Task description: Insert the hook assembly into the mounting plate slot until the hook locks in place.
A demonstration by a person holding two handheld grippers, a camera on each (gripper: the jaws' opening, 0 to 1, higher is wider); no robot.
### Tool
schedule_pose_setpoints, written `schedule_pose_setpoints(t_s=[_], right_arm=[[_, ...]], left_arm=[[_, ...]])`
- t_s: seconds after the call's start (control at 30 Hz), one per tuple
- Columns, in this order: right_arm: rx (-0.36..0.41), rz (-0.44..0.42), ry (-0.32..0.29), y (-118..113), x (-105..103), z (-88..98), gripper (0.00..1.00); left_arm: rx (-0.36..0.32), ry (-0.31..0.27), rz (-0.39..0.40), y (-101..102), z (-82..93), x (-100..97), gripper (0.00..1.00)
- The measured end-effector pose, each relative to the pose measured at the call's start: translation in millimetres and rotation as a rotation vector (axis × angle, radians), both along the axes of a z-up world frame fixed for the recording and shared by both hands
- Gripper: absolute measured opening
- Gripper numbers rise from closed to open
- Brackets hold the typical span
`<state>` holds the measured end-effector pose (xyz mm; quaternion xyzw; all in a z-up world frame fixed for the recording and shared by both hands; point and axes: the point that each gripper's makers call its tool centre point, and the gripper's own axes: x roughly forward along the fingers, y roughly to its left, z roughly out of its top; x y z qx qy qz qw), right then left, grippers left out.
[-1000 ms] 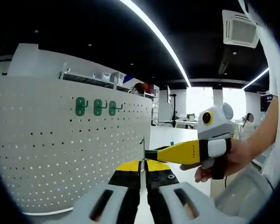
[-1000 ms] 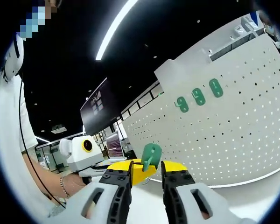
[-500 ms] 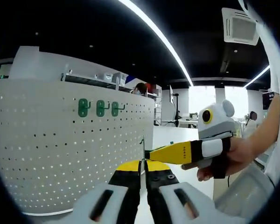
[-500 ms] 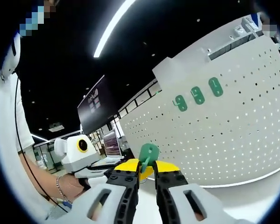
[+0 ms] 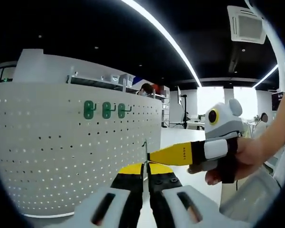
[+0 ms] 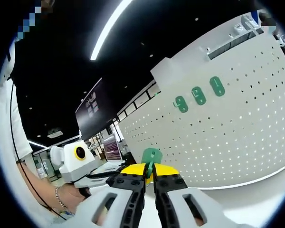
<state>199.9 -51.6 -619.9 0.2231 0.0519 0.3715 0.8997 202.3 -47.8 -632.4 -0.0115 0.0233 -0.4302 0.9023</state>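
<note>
In the left gripper view my left gripper [image 5: 146, 172] is shut on a thin metal hook wire [image 5: 145, 151] that stands up between its jaws. My right gripper [image 5: 178, 154] reaches in from the right, held by a hand, its yellow tip against that wire. In the right gripper view my right gripper [image 6: 149, 175] is shut on a small green mounting plate [image 6: 151, 155]. Three green hooks [image 5: 106, 110] hang in a row on the white pegboard [image 5: 61, 156]. The same three hooks [image 6: 198, 95] sit high on the pegboard [image 6: 228, 142] in the right gripper view.
The pegboard wall curves across the left of the left gripper view and the right of the right gripper view. A person's hand [image 5: 237, 159] holds the right gripper. Another hand [image 6: 66, 199] holds the left gripper [image 6: 80, 161]. An office with desks lies behind.
My right gripper's jaws have closed from an open gap onto the green plate. The left gripper has stayed shut on the wire. Both views have shifted slightly.
</note>
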Motion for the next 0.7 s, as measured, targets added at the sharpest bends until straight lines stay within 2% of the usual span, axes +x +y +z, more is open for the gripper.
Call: schedule_pose_setpoints(t_s=[0.27,0.53,0.7], right_arm=[[0.046,-0.025,0.040,-0.4,2.8,-0.2,0.02],[0.127,-0.032,0.116,-1.0,4.5,-2.1,0.01],[0.124,-0.033,0.128,-0.8,4.1,-3.8,0.00]], left_arm=[[0.008,-0.007,0.024,1.4,-0.2,1.7,0.02],[0.005,-0.002,0.036,2.1,-0.9,2.0,0.02],[-0.003,0.014,0.035,1.8,-3.1,1.8,0.02]])
